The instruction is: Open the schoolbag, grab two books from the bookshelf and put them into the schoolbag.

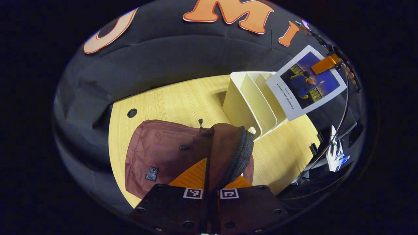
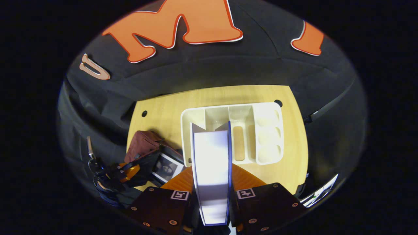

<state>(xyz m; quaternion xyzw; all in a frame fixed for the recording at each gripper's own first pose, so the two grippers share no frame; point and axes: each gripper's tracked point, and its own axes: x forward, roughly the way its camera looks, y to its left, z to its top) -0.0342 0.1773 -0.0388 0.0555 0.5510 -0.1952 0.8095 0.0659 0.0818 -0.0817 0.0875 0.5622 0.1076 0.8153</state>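
A dusty-pink fabric schoolbag (image 1: 156, 153) lies on the pale wooden table (image 1: 169, 101), its zip-edged flap (image 1: 233, 150) lifted and pinched between both fingers of the left gripper (image 1: 210, 191), whose jaws stand narrow on the fabric. In the right gripper view the bag's mouth is open and a book with a grey picture cover (image 2: 167, 168) lies partly inside it, beside the far-off left gripper (image 2: 125, 173). Just beside the schoolbag stands the cream plastic bookshelf with upright dividers (image 1: 251, 104); from above, its compartments (image 2: 240, 130) hold no books. The right gripper (image 2: 212, 192) clamps a thin book with a blue cover and white page edges (image 2: 212, 163), spine side down, held above the bookshelf's near compartments. In the left gripper view this book (image 1: 307, 81) shows its blue illustrated cover with white border, raised over the shelf's right end. Round cable holes (image 1: 132, 113) pierce the table near the cloth wall.
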